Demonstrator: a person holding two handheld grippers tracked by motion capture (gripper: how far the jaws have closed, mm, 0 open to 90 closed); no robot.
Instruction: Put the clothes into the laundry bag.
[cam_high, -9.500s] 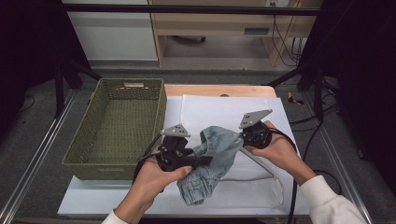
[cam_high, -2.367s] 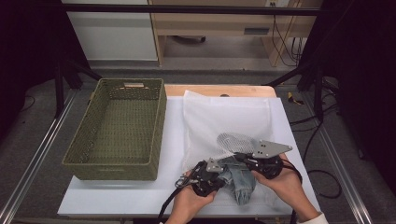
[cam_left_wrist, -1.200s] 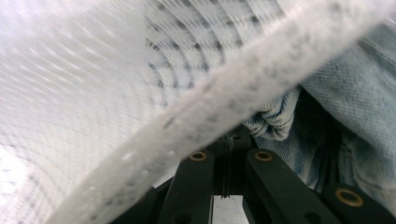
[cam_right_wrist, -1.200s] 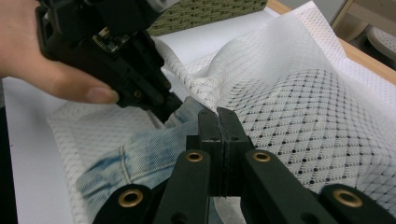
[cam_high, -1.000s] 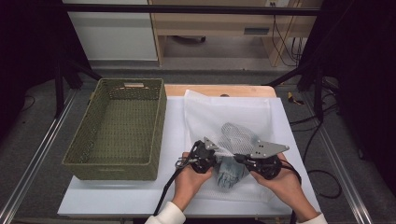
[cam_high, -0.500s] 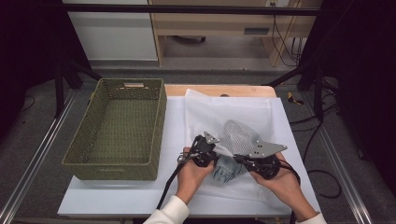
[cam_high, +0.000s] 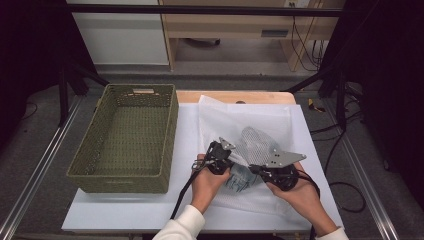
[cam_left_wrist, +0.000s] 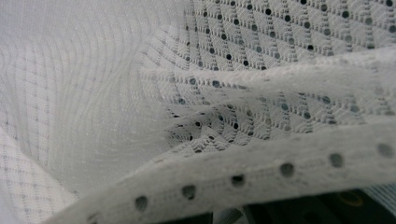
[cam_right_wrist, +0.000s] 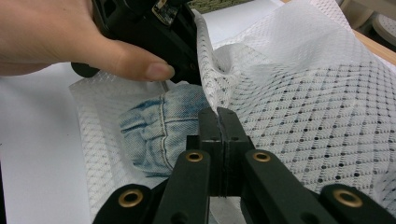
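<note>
Pulling unevenly, with each gripper (cam_high: 239, 161) (cam_right_wrist: 218, 116) clamped on the mesh bag's (cam_right_wrist: 299, 93) rim, could let the denim (cam_right_wrist: 159, 130) slide out.

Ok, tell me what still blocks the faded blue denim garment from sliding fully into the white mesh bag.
Nothing visible does: the right gripper, shut on the white mesh bag, lifts its edge, and the faded blue denim garment lies partly under the mesh beside the left gripper.

A green woven basket (cam_high: 127, 137) stood at the left of my white table (cam_high: 130, 212); far off, a wooden shelf (cam_high: 240, 25) and cables (cam_high: 305, 35) showed.
</note>
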